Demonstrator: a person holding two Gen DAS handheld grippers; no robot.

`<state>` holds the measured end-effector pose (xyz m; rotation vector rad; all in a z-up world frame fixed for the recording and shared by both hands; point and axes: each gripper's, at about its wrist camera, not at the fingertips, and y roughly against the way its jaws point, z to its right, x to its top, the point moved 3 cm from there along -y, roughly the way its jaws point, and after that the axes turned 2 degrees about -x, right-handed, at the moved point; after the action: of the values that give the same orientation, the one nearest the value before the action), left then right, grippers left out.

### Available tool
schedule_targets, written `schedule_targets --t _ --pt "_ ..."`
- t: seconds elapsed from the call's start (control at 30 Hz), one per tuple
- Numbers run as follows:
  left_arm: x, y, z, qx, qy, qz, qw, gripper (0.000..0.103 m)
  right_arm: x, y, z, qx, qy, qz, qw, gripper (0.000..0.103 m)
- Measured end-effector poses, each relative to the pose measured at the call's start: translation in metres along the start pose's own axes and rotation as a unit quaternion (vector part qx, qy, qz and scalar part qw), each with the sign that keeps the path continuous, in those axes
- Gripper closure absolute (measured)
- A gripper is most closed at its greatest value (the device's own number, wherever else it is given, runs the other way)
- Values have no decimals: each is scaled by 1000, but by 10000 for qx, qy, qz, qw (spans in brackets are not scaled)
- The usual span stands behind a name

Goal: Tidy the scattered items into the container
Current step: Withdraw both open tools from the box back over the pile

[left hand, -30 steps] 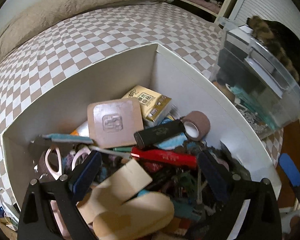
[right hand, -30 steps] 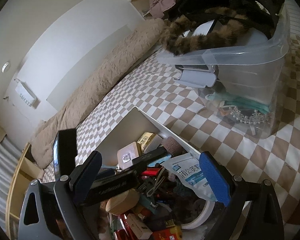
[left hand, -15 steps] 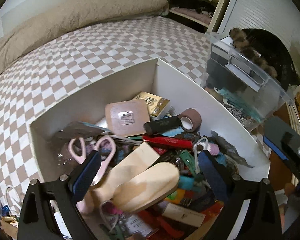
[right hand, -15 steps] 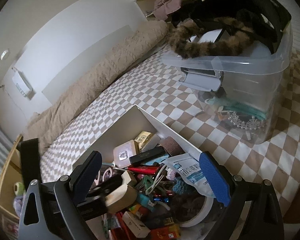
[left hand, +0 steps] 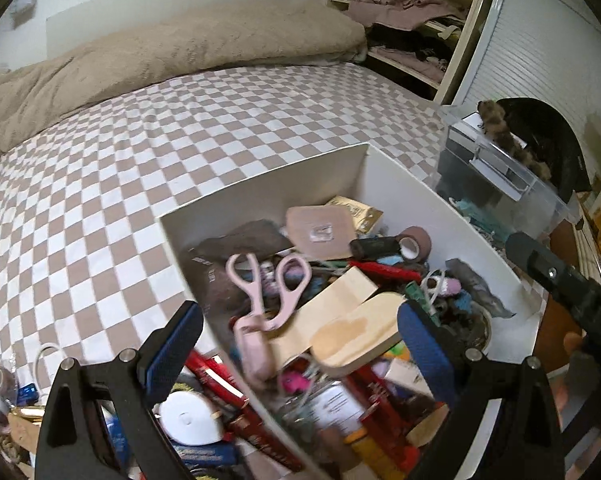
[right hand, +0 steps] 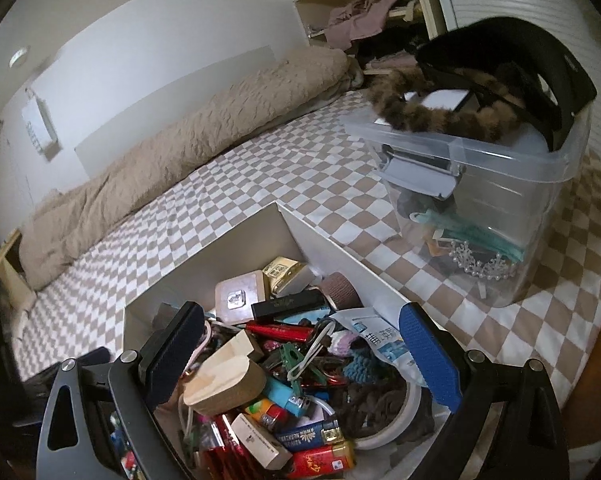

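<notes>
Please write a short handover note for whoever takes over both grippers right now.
Left gripper: open, empty, over the white box's near-left wall.
Right gripper: open, empty, above the box contents.
Done: box already piled with pink scissors, wooden blocks, lighters, tape rolls.
Left: loose items outside the box's left wall, including a white tape dispenser and a red pack.

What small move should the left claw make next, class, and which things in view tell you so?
Probably swing the left claw lower left and down toward the white tape roll. Its jaws stand open with nothing between them, the white box is already heaped full, and the roll still lies outside the box wall among other loose items on the checked bedspread.
</notes>
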<state>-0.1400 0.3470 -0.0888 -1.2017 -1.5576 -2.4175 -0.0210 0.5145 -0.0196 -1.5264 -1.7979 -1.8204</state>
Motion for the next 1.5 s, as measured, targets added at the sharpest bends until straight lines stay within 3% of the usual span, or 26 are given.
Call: schedule_targets --t 0.4,0.7,1.0,1.5 --pt "-9 29 -29 161 60 184 9997 4 -6 9 -10 -442 403 138 9981 5" --pt "-7 53 -40 315 6 426 9986 4 -10 14 -22 -485 672 166 9964 5" --pt "-11 69 -54 453 23 505 9977 4 -15 14 -35 6 491 160 9987 5" --pt "-24 120 -106 942 149 882 9915 4 -24 27 -89 650 846 322 9938 5"
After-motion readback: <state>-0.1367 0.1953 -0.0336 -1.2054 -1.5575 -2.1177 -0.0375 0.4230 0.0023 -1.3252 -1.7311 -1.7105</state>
